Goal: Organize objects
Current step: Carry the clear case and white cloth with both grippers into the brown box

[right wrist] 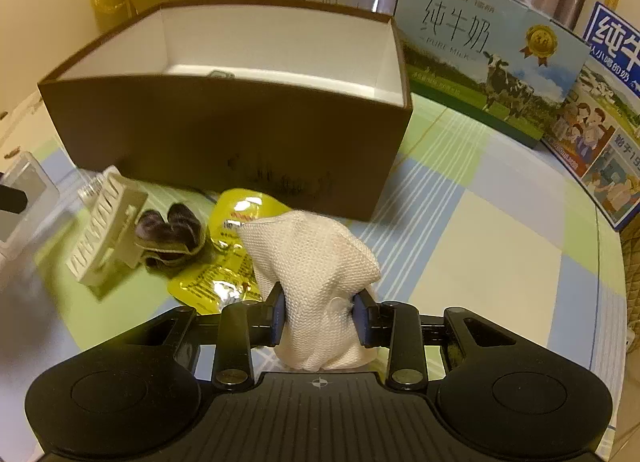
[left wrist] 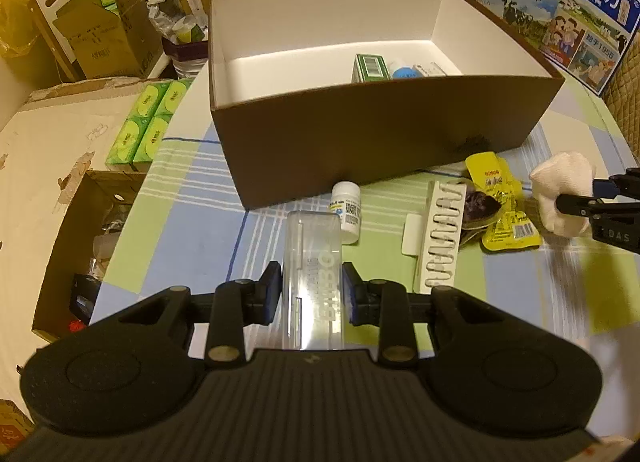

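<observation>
A brown box with a white inside stands on the checked tablecloth; it also shows in the right wrist view. In it lie a green packet and a blue-capped item. My left gripper is shut on a clear plastic case, in front of the box. My right gripper is shut on a white cloth bundle, which also shows in the left wrist view, right of the loose items.
On the cloth in front of the box lie a white pill bottle, a white comb-like holder, a dark pouch and yellow sachets. Milk cartons stand at the right. Cardboard boxes and green tissue packs crowd the left.
</observation>
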`<state>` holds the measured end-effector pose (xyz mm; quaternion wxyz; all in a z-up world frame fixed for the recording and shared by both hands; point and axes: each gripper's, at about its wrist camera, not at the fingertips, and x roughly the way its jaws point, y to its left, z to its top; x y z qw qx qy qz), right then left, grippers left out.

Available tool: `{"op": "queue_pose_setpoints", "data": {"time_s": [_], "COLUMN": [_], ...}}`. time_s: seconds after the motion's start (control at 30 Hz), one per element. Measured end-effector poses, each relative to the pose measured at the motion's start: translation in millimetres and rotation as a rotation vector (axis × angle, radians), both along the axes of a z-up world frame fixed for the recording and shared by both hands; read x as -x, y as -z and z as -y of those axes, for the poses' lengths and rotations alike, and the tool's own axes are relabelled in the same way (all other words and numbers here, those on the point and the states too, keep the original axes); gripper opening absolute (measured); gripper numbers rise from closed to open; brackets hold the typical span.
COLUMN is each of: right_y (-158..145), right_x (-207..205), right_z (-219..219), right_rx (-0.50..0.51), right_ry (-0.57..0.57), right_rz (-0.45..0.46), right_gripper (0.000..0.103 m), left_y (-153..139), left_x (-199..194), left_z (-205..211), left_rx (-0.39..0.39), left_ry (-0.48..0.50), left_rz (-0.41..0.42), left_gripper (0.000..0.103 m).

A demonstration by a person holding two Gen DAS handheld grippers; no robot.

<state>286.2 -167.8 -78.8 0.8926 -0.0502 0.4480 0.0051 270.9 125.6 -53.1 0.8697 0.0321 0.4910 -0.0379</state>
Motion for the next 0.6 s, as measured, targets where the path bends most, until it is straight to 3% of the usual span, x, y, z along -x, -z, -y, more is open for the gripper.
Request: {"op": "queue_pose_setpoints", "data": {"time_s": [0.6], "right_y": [-60], "right_x": [16], "right_z": [2], "right_rx": [-0.167], "right_ry": [0.015], "right_rz": [0.096], "right_gripper": [0.031], "left_y": [-40], "left_x": [5], "left_z": [0], "left_rx": [0.027], "left_ry": [-0.001], "left_rz": [0.099], "left_gripper": [0.027]}}
